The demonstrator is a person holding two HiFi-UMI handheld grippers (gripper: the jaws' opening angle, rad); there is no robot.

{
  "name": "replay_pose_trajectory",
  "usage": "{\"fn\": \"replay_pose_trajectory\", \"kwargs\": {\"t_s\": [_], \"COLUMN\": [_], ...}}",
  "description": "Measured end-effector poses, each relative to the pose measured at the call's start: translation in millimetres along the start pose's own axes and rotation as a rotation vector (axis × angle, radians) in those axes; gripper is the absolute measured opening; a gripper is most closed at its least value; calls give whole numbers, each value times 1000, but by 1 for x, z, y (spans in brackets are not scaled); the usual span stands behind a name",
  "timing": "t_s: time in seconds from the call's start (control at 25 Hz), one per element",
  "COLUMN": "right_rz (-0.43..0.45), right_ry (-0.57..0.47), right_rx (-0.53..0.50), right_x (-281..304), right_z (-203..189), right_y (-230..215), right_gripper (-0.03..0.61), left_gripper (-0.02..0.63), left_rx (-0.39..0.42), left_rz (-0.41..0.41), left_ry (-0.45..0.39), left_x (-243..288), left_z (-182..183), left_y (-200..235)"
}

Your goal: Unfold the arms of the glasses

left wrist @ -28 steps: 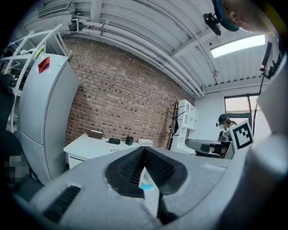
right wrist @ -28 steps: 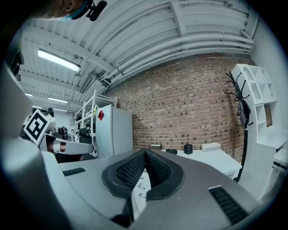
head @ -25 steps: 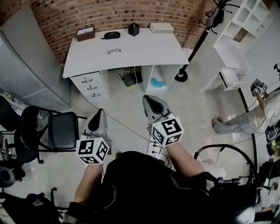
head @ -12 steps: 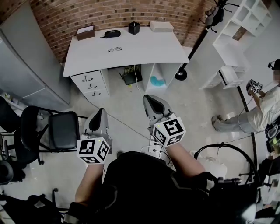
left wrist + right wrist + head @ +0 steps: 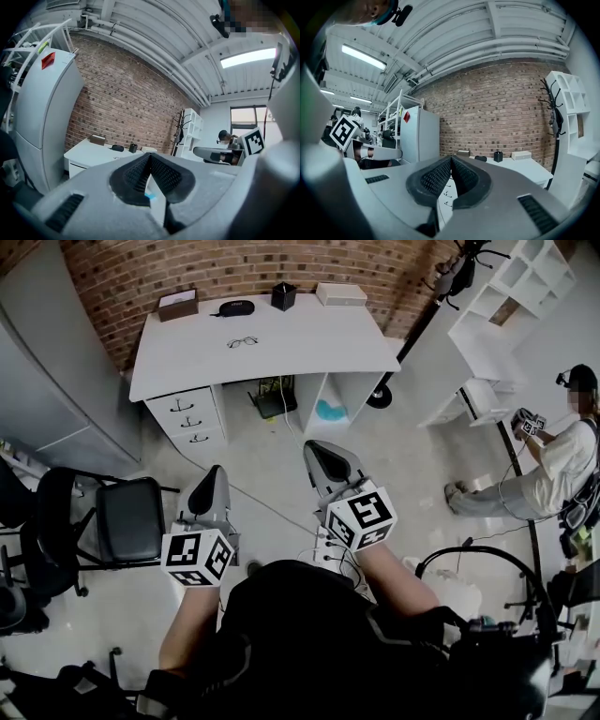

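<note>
The thin dark-framed glasses [image 5: 243,341] lie on the white desk [image 5: 309,343] by the brick wall, far ahead of both grippers. My left gripper [image 5: 213,472] is held level over the floor, pointing at the desk, its jaws shut with nothing between them. My right gripper [image 5: 318,449] is beside it, slightly further forward, also shut and empty. In the left gripper view the ribbed pads [image 5: 140,171] meet, and the desk [image 5: 91,152] shows beyond them. The right gripper view shows closed pads [image 5: 459,173] and the desk [image 5: 527,168].
On the desk's back edge stand a brown box [image 5: 177,304], a black case [image 5: 235,307], a black cup [image 5: 284,296] and a white box [image 5: 341,294]. A black chair [image 5: 131,521] stands left, a grey cabinet [image 5: 47,381] beyond it. White shelves [image 5: 511,287] and a person [image 5: 562,460] are at right.
Both grippers have edged a little toward the desk, still shut. The person at the right has come further into view.
</note>
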State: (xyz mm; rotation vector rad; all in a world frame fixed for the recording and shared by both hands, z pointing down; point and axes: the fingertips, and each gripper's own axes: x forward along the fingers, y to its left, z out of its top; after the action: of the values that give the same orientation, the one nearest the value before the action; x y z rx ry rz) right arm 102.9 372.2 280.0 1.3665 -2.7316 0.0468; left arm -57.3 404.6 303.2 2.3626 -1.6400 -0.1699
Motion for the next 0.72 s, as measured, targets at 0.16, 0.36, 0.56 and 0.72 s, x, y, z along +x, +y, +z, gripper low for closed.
{"fn": "replay_pose_trajectory", "kwargs": {"t_s": [0.16, 0.36, 0.56, 0.72], "right_rz": [-42, -54, -50, -39], "right_ry": [-9, -29, -14, -18], "right_rx": [33, 53, 45, 38], "right_x": [12, 18, 22, 31], "right_z": [1, 0, -6, -5], "right_y": [-1, 8, 16, 14], "right_gripper": [8, 8, 8, 8], "left_gripper": [9, 8, 9, 9], "left_rx": [6, 61, 61, 45], "left_rz": [-16, -67, -92, -82], "left_ry": [-10, 4, 1, 4], "left_x": [0, 4, 5, 8], "left_z": [8, 12, 14, 10], "left_y": [12, 17, 15, 20]}}
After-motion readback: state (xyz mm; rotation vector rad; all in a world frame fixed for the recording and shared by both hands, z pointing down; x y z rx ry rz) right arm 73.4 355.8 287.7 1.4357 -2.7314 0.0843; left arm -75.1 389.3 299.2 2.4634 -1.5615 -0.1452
